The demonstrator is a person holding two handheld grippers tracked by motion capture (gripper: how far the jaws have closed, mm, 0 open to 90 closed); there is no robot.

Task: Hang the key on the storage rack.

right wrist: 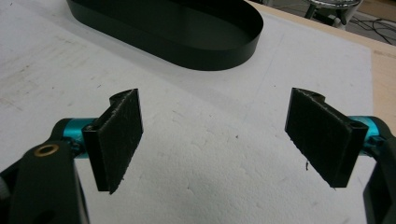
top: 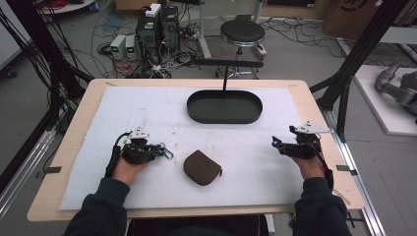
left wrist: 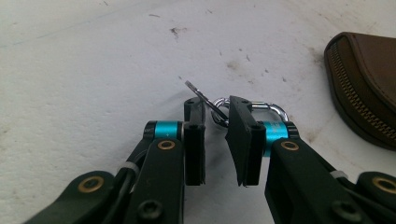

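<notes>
A small bunch of keys (left wrist: 198, 93) on a silver ring and carabiner (left wrist: 273, 108) lies on the white mat, left of a brown zipped pouch (top: 201, 167). My left gripper (top: 164, 151) is low over the mat with its jaws narrowed around the ring (left wrist: 215, 109). The ring and key blade sit between the fingertips, and a gap still shows between the pads. The pouch's edge (left wrist: 369, 93) lies to the right of the jaws. My right gripper (top: 275, 143) hovers over the mat at the right, open wide (right wrist: 215, 135), nothing between its pads.
A black oval tray (top: 224, 120) stands empty at the back middle of the mat, and its wall (right wrist: 187, 51) is ahead of the right jaws. The white mat (top: 147, 108) covers a wooden table (top: 78, 128). A stool, cables and frame posts stand beyond the table.
</notes>
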